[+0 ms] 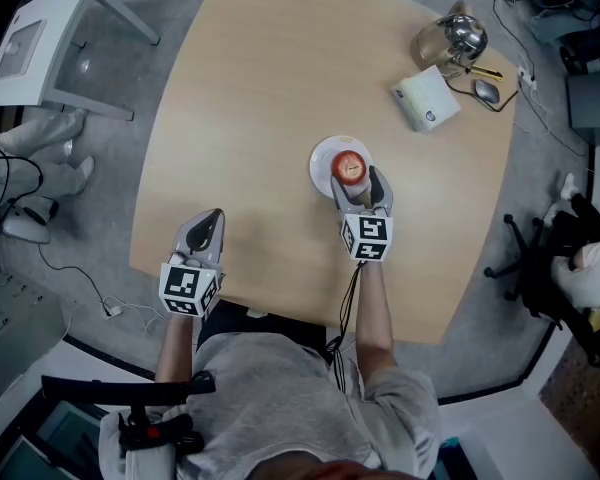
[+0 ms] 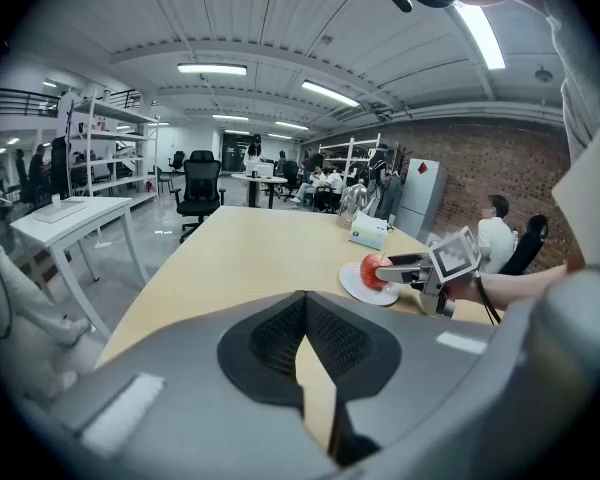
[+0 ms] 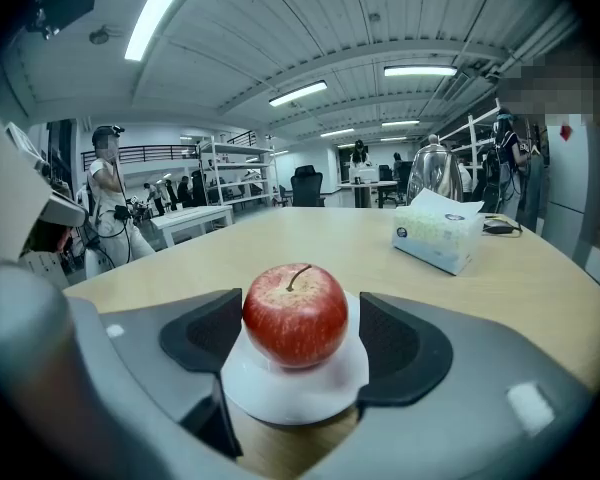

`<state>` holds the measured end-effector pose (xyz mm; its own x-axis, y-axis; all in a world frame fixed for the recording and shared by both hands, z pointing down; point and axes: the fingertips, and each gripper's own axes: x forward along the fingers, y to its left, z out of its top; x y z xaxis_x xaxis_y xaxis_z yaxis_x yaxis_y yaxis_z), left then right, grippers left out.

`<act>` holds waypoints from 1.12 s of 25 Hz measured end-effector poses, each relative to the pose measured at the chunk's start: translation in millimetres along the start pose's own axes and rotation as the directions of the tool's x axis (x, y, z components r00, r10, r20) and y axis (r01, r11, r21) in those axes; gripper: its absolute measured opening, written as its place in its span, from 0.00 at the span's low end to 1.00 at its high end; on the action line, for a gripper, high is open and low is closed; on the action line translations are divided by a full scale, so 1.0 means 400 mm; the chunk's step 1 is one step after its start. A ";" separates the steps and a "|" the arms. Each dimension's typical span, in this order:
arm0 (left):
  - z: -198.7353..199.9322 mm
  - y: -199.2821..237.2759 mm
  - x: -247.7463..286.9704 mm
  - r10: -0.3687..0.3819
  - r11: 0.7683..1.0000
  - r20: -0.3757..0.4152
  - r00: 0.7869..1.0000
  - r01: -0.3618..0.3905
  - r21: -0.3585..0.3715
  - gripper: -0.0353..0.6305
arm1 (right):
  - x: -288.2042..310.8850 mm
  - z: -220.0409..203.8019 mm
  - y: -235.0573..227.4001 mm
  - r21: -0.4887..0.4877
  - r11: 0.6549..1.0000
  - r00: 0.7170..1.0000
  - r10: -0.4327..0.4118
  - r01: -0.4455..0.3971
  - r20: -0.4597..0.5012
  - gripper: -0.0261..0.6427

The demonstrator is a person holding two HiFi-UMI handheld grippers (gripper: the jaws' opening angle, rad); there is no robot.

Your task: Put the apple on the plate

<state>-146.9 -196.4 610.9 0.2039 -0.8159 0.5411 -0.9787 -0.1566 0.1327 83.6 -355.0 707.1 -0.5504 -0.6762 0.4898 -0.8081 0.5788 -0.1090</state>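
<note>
One red apple (image 3: 295, 313) sits in the middle of the white plate (image 3: 290, 393), so I think the job is almost done.

My right gripper (image 1: 362, 190) reaches over the near side of the plate, with one finger on each side of the apple. Its fingers are open. The left one is right at the apple's skin, and I cannot tell if it touches. I see a thin gap at the right one. The apple rests on the plate, not in a squeeze.

My left gripper (image 1: 207, 220) is well to the left of the plate and nearer to me, low over the table (image 1: 260, 88). Its fingers are closed together with nothing between them. It has no job here.

The step now, I think, is to let go and back out. I would open the right fingers a bit wider first, so neither one rubs the apple. Then I would pull straight back from the plate, toward me, with no turn to the side. The apple is round and the plate is small and flat, so a little bump could roll it off. I would also lift a tiny bit, so the fingers do not drag the plate's rim.
</note>
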 end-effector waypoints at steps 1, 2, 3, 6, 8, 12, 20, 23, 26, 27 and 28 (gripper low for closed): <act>0.002 -0.001 -0.002 0.000 1.000 0.002 1.000 0.000 0.000 0.08 | -0.003 0.002 0.001 0.001 1.000 1.000 0.000 0.000 0.002 0.59; 0.004 -0.001 -0.006 0.000 1.000 0.005 1.000 0.000 0.001 0.08 | -0.006 0.005 0.002 0.001 1.000 1.000 0.000 0.000 0.004 0.59; 0.005 -0.002 -0.010 0.000 1.000 0.007 1.000 0.000 0.001 0.08 | -0.010 0.007 0.004 0.001 1.000 1.000 0.000 0.000 0.006 0.60; 0.007 -0.001 -0.019 0.001 1.000 0.013 1.000 -0.001 0.000 0.08 | -0.019 0.015 0.009 -0.003 1.000 1.000 -0.003 0.003 0.011 0.60; 0.010 -0.003 -0.024 0.000 1.000 0.018 1.000 0.000 0.000 0.08 | -0.026 0.019 0.011 -0.006 1.000 1.000 -0.004 0.004 0.013 0.60; 0.016 -0.006 -0.041 0.000 1.000 0.029 1.000 0.000 0.001 0.08 | -0.044 0.025 0.020 -0.010 1.000 1.000 -0.004 0.004 0.017 0.60; 0.028 -0.012 -0.046 -0.007 1.000 0.056 0.998 0.007 -0.002 0.08 | -0.064 0.041 0.020 -0.021 1.000 1.000 -0.012 0.012 0.029 0.60; 0.038 -0.015 -0.074 -0.005 1.000 0.071 0.997 0.005 0.000 0.08 | -0.090 0.061 0.032 -0.025 1.000 0.999 -0.017 0.018 0.045 0.60; 0.044 -0.015 -0.095 -0.005 1.000 0.084 0.996 0.006 -0.003 0.08 | -0.111 0.073 0.040 -0.027 0.999 0.998 -0.023 0.025 0.054 0.59; 0.046 -0.014 -0.099 -0.006 1.000 0.088 0.996 0.006 -0.003 0.08 | -0.116 0.076 0.040 -0.028 0.999 0.998 -0.025 0.027 0.056 0.59; 0.049 -0.014 -0.101 -0.006 1.000 0.093 0.996 0.006 -0.004 0.08 | -0.120 0.080 0.040 -0.029 0.999 0.998 -0.028 0.029 0.060 0.59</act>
<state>-150.3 -173.4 572.2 0.2066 -0.8631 0.4608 -0.9773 -0.1596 0.1392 90.2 -327.9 654.1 -0.5393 -0.7179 0.4401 -0.8175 0.5717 -0.0692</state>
